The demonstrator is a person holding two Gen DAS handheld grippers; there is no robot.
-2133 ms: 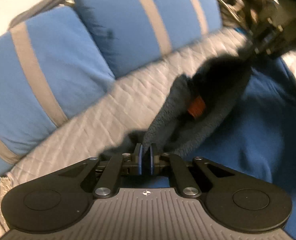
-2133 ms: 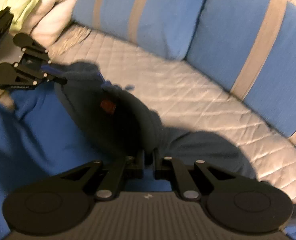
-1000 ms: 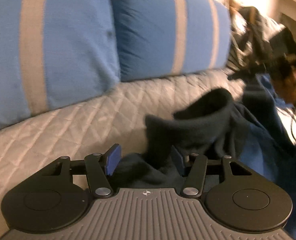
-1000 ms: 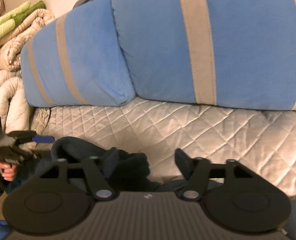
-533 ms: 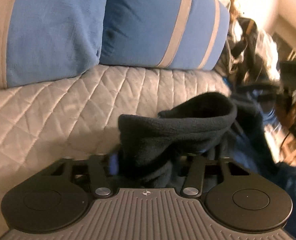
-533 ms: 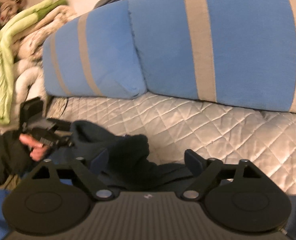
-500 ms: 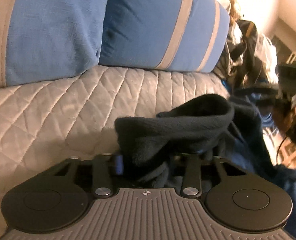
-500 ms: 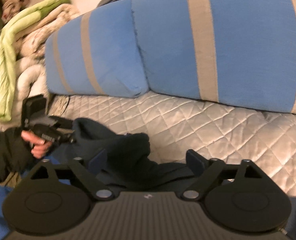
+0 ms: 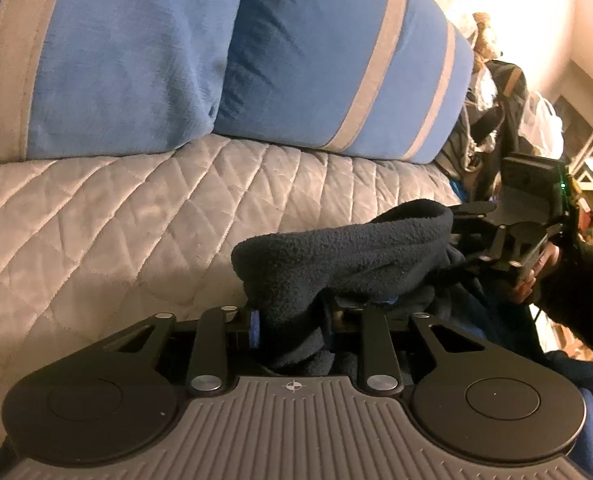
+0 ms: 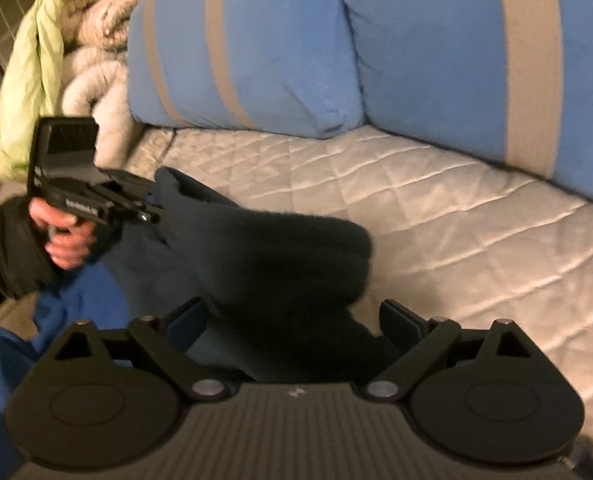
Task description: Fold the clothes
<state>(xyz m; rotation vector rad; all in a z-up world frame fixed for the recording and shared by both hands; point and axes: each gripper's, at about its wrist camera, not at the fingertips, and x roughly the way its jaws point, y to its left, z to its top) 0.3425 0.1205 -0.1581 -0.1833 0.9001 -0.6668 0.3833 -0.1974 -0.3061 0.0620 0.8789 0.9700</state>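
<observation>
Dark navy fleece garment (image 9: pixel 348 256) bunched on the pale quilted sofa seat cover (image 9: pixel 136 216), between both tools.
Blue cushions with grey stripes (image 9: pixel 144 60) stand behind; a green and cream heap of bedding (image 10: pixel 56 40) lies at the sofa's end. Left gripper (image 9: pixel 292 326) angled down, jaws closing, pads pinching fleece. Right gripper (image 10: pixel 292 320) wide, jaws closing, fleece between them ungripped.

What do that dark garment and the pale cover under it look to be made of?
The dark garment looks like fleece: matte, with a nubby, pilled nap. The pale cover seems a quilted woven fabric, maybe polyester: diamond stitching, puffy panels and a slight sheen. Neither fibre can be confirmed by sight.
</observation>
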